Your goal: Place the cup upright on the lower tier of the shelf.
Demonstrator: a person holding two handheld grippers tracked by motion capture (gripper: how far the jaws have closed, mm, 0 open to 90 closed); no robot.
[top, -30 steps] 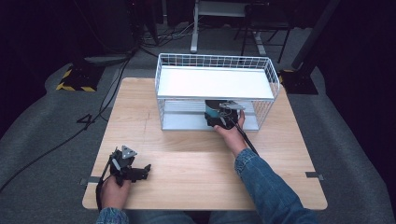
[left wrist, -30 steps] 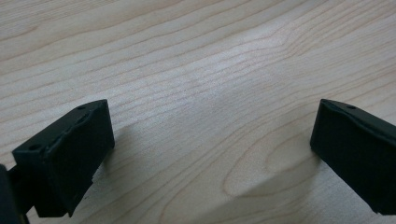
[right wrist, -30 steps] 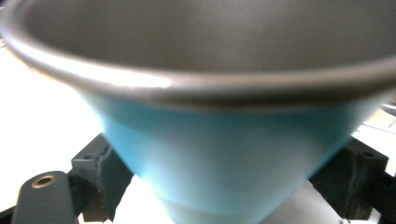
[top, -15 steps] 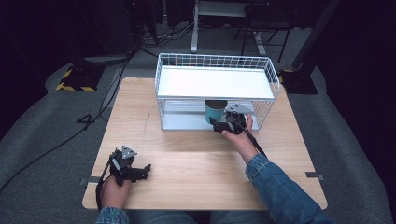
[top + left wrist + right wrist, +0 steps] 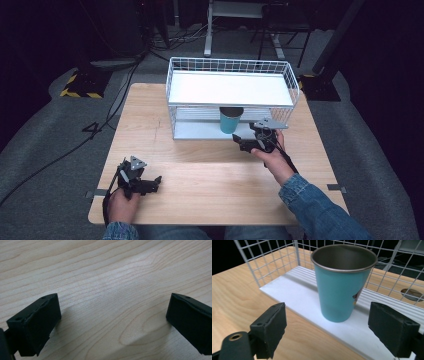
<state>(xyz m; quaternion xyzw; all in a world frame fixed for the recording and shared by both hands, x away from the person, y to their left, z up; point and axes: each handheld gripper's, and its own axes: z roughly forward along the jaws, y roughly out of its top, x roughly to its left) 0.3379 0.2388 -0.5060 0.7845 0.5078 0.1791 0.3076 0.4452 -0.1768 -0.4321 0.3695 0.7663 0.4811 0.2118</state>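
Cup (image 5: 342,285), teal w/ bare metal rim and inside, small print low on its side, stands upright on white lower shelf (image 5: 294,290) of wire rack (image 5: 230,92). My right gripper (image 5: 327,332) sits just in front, jaws spread, not touching. Left gripper (image 5: 112,322), also spread, rests on wood table (image 5: 105,270).

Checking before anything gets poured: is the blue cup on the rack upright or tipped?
Upright. The cup stands on its base on the rack's lower shelf, open rim facing up; it looks empty inside.
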